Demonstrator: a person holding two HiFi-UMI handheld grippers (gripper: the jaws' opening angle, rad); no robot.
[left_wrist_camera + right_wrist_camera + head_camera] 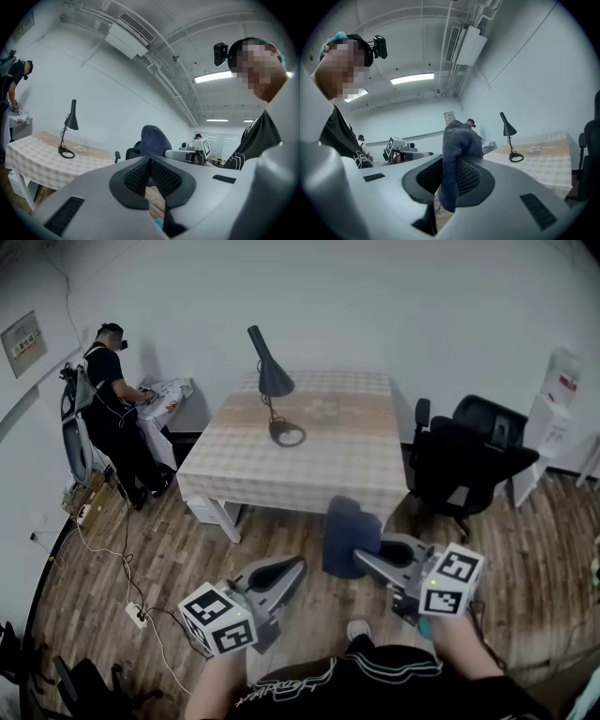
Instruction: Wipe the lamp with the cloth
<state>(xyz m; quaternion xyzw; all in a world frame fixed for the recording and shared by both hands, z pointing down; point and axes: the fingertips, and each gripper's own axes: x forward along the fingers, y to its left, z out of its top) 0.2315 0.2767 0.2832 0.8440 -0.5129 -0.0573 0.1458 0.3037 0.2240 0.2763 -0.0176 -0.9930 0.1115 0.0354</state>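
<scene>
A black desk lamp (272, 381) with a cone shade and ring base stands on the checked table (356, 465), well ahead of both grippers. My right gripper (361, 559) is shut on a blue-grey cloth (349, 535) and hangs over the floor, short of the table's front edge. In the right gripper view the cloth (457, 145) is bunched between the jaws and sticks up above them, with the lamp (507, 129) far off at the right. My left gripper (291, 570) is shut on nothing, to the left of the cloth. In the left gripper view the lamp (71, 121) appears at the left.
A black office chair (473, 456) stands by the table's right side. A person (112, 399) works at a small stand at the back left. Cables and a power strip (136, 615) lie on the wooden floor at the left. A white unit (553, 399) stands at the far right.
</scene>
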